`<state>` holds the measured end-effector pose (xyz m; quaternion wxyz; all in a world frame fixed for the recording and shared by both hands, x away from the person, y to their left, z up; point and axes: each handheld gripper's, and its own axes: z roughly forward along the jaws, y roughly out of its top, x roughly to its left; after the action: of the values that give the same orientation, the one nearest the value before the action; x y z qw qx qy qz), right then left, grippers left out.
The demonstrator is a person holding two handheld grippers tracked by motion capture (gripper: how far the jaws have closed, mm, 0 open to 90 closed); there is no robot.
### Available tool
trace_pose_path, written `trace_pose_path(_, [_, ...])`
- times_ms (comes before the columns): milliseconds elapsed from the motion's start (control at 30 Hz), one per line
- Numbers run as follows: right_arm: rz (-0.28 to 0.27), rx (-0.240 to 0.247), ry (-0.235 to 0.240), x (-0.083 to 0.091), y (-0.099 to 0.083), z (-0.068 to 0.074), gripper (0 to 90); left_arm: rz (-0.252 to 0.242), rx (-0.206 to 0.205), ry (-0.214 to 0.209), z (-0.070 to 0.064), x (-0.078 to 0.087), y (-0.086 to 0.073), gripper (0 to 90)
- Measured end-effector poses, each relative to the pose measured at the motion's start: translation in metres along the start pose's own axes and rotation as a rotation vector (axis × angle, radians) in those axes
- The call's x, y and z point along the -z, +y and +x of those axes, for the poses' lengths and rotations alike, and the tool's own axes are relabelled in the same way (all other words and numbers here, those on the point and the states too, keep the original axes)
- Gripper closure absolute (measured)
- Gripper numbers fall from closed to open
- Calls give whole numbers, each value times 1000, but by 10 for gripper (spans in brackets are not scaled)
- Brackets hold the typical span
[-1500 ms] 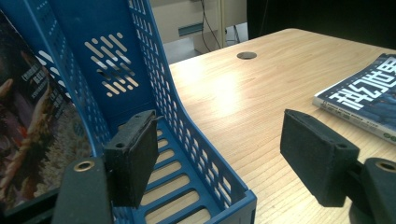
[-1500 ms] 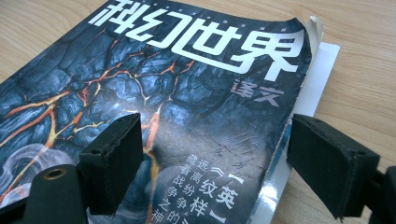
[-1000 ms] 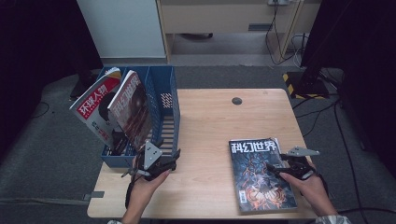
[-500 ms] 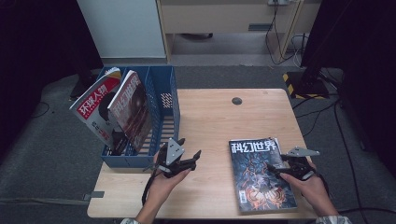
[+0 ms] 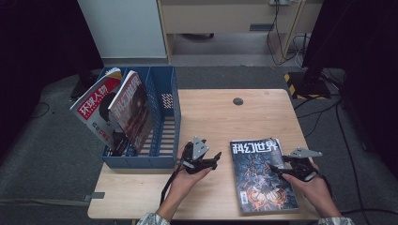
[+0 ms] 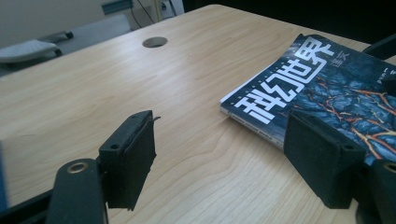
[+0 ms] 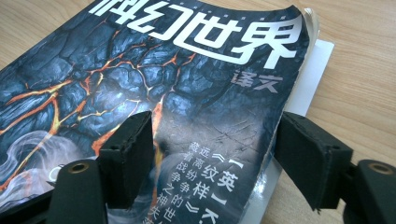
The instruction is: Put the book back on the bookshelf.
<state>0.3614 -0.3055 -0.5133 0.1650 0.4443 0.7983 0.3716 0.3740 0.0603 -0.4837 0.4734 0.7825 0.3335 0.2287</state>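
Observation:
A dark magazine (image 5: pixel 261 180) with white Chinese title and orange lava cracks lies flat at the front right of the wooden table (image 5: pixel 211 117). My left gripper (image 5: pixel 216 159) is open just left of the magazine's spine, jaws pointing toward it. In the left gripper view the jaws (image 6: pixel 224 154) stand wide apart above bare wood, with the magazine (image 6: pixel 317 84) just beyond the right jaw. My right gripper (image 5: pixel 276 169) is open over the magazine's right edge. In the right gripper view it (image 7: pixel 215 154) straddles the curled cover edge of the magazine (image 7: pixel 163 79), nothing gripped.
A blue file rack (image 5: pixel 174 110) stands at the table's left edge. It holds a red-and-white magazine (image 5: pixel 94 110) and a dark one (image 5: pixel 133 108), both leaning left. A round cable hole (image 5: pixel 238 101) sits at the back centre. Dark furniture and cables surround the table.
My left gripper has moved right, away from the rack's front corner and up to the magazine's left side. The right gripper has stayed on the magazine's right edge.

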Motion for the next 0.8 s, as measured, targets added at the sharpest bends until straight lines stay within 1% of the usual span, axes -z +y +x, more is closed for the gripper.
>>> trace_pose_path(33, [3,-3,-1,1,0,0,305,15,-12,-12,-4,-8,-1,249])
trace_pose_path(67, [3,0,-3,2,0,0,308,27,-20,-14,-7,-11,-1,248])
trace_pose_path(133, [8,-3,-1,2,-1,1,310,31,-18,-19,-9,-15,-2,245])
trace_pose_path(167, [9,-6,0,3,-1,1,311,36,-13,-31,-12,-20,-2,244])
trace_pose_path(200, [9,-6,0,3,-1,1,311,36,-13,-31,-12,-20,-2,242])
trace_pose_path(233, [10,-7,1,3,-1,1,315,33,20,-45,-14,-25,-1,242])
trace_pose_path(267, [9,0,-1,3,-1,1,318,37,25,-54,-15,-27,-1,239])
trace_pose_path(333, [9,6,-4,4,-1,1,325,53,22,-60,-18,-30,-3,238])
trace_pose_path(400, [10,8,-5,4,-1,2,326,63,12,-70,-20,-31,-4,236])
trace_pose_path(533, [9,1,-2,4,-1,1,323,53,25,-93,-25,-33,-3,236])
trace_pose_path(567, [9,1,-2,4,-1,1,323,53,25,-93,-25,-33,-3,237])
trace_pose_path(600, [8,-3,3,3,-1,0,316,52,25,-103,-27,-35,-3,236])
trace_pose_path(733, [10,-13,8,2,0,-1,309,70,49,-122,-30,-44,-4,233])
trace_pose_path(767, [7,-13,6,2,0,-1,307,76,63,-126,-29,-47,-5,231])
trace_pose_path(800, [6,-13,5,1,-1,-1,303,76,63,-126,-29,-47,-5,229])
